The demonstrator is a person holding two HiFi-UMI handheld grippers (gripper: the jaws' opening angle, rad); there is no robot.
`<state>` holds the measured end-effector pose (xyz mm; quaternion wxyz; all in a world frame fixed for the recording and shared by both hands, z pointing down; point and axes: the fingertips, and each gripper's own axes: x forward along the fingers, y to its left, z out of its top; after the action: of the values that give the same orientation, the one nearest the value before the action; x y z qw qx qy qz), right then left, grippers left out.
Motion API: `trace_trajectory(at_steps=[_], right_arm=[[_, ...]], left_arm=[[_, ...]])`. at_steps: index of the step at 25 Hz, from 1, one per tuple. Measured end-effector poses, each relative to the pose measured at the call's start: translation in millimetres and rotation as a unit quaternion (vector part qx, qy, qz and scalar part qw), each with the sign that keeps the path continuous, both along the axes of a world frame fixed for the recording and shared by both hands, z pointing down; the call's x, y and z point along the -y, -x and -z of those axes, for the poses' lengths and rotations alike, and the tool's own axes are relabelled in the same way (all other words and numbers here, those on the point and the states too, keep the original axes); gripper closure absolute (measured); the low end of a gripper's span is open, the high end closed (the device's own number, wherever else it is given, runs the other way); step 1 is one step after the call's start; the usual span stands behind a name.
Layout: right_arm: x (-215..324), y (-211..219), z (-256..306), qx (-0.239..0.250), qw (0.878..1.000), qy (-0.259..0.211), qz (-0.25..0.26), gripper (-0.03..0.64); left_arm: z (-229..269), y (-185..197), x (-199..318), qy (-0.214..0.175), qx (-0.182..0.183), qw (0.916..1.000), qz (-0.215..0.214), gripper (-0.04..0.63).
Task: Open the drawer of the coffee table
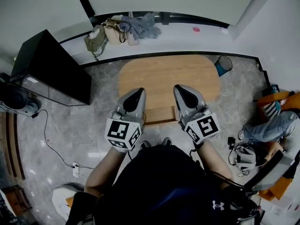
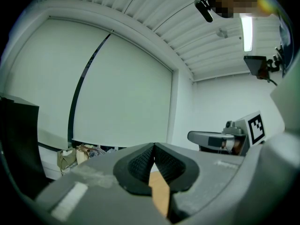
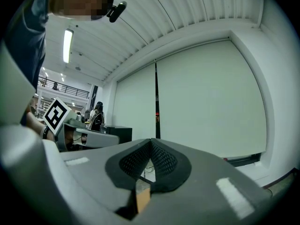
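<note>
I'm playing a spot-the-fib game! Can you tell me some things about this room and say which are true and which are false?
1. The left gripper and the right gripper are both shut. True.
2. The coffee table has a glass top. False: it is wooden.
3. A black cabinet stands on the floor left of the table. True.
4. The right gripper is holding a cup. False: it holds nothing.
5. Bags lie on the ledge beyond the table. True.
</note>
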<state>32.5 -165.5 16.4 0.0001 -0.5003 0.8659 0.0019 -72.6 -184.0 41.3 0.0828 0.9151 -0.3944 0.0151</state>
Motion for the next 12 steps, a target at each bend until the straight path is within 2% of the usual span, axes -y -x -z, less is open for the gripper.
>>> trace_trajectory(at_steps=[12], right_arm=[[-1.8, -0.4, -2.5, 0.003, 1.000, 0.001, -0.001, 0.615]], left_arm=[[-6.1, 2.8, -2.2, 0.007, 0.000, 1.0000, 0.004, 0.592]])
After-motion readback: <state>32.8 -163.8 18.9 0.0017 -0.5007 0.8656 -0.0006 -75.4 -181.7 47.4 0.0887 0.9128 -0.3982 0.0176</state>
